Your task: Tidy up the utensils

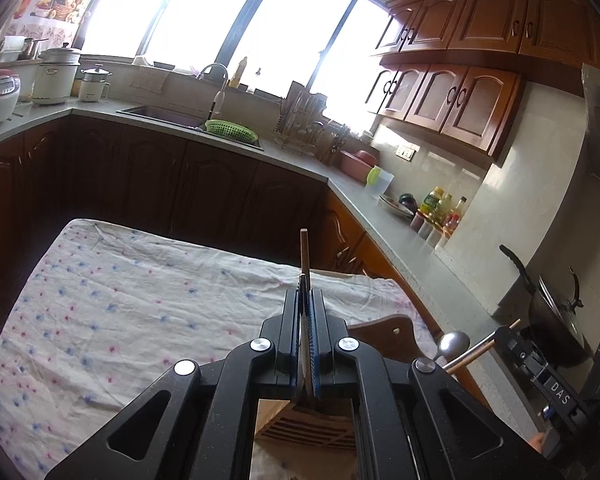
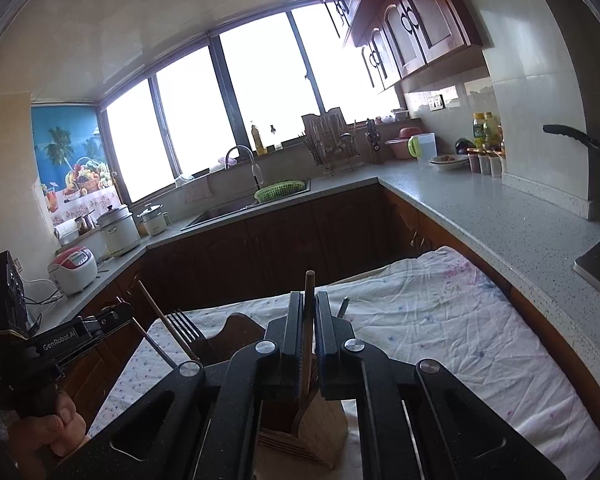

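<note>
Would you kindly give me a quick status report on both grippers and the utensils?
Left gripper shut on a chopstick. Right gripper shut on a wooden stick. Wooden utensil holder below both, fork already in. Nothing blocking.

Directly beneath the left gripper (image 1: 306, 292), the wooden utensil holder (image 1: 300, 424) shows only through the gap in the frame, its sides hidden behind the black arms. The stick (image 1: 305, 254) clamped there vanishes downward between the pads, lower end unseen. Right of that claw, the spoon (image 1: 454, 342) shows its bowl alone, handle concealed. Below the right gripper (image 2: 309, 300), the holder's base is cut off by linkage. Left of it, the fork (image 2: 186, 322) loses its handle behind the frame. The person's hand (image 2: 48, 424) is cropped at the picture's edge. Bottle labels on the far counter are too small to read.
</note>
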{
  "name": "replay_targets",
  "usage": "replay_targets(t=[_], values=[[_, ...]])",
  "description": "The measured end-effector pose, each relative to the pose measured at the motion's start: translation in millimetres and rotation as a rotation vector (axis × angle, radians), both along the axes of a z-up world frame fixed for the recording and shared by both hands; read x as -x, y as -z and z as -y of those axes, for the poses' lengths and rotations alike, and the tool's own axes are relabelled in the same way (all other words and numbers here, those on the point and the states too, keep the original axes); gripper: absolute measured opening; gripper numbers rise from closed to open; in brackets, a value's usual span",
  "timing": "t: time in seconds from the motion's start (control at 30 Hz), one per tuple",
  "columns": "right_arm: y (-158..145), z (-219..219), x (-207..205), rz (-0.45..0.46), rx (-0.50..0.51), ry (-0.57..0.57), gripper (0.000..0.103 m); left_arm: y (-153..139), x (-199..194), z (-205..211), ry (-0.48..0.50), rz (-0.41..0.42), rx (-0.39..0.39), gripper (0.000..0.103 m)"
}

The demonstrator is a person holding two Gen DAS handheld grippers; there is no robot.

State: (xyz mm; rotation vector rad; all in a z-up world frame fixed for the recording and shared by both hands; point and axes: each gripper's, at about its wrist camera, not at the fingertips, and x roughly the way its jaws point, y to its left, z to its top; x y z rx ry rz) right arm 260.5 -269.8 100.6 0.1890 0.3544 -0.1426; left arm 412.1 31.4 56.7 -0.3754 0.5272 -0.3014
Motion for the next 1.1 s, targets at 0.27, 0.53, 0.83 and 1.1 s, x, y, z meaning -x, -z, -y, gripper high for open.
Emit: replay_targets(t=[0.27, 0.53, 0.83, 1.1], values=[[-0.1, 3.5, -3.1, -0.018, -0.006, 0.007, 0.006, -6.7, -5.5, 5.3, 0.002, 0.01, -0.016, 0.003], [-1.7, 7.0, -2.1, -0.027, -0.036, 0.002, 0.014, -8.6, 10.3, -5.9, -0.004, 0.012, -0.002, 0.046], [-25.6, 8.9, 37.8, 0.105, -0.061, -0.019, 0.102, -12.4, 63.2, -24.7, -0.057, 0.023, -0.017, 0.08], [-14.8, 3.1, 78.3, 0.077, -0.042, -0.024, 0.102, 1.1, 130.0, -31.5, -0.075, -0.01, -0.056, 0.086]])
